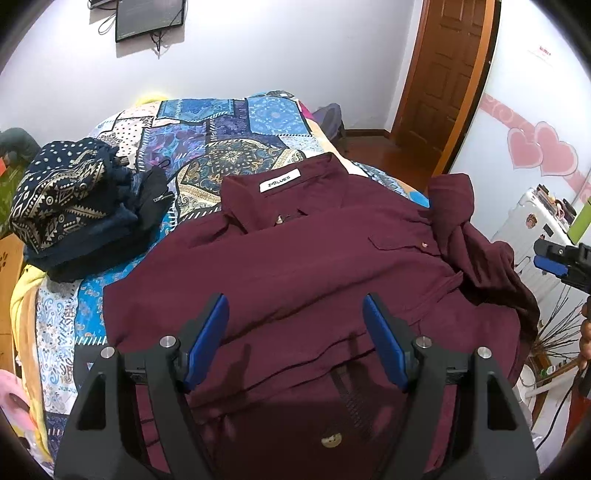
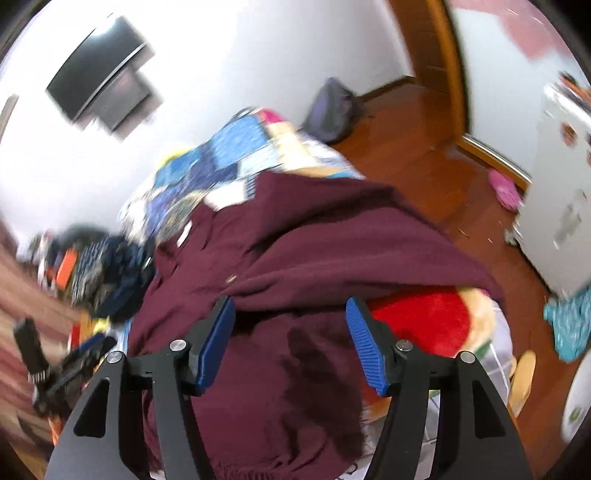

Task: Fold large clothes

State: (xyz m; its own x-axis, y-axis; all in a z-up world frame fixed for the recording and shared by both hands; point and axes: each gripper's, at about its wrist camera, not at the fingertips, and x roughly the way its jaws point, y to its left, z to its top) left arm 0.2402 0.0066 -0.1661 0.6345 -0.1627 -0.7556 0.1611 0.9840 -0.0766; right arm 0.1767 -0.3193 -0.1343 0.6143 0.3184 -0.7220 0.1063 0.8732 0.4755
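Motion blur smears the maroon shirt [image 2: 295, 240] and bedspread [image 2: 229, 151].

Maroon shirt [image 1: 295, 266] (collar up) on patchwork bedspread [image 1: 207, 147]

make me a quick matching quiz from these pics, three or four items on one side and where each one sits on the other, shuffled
Things:
1. maroon button-up shirt
2. folded navy patterned clothes pile
3. dark flat wall screen
4. brown wooden door

Places:
A. mounted high on the white wall
B. spread across the middle of the patchwork bedspread
C. far right corner of the room
D. left side of the bed, beside the shirt

Pairs: 1-B, 2-D, 3-A, 4-C
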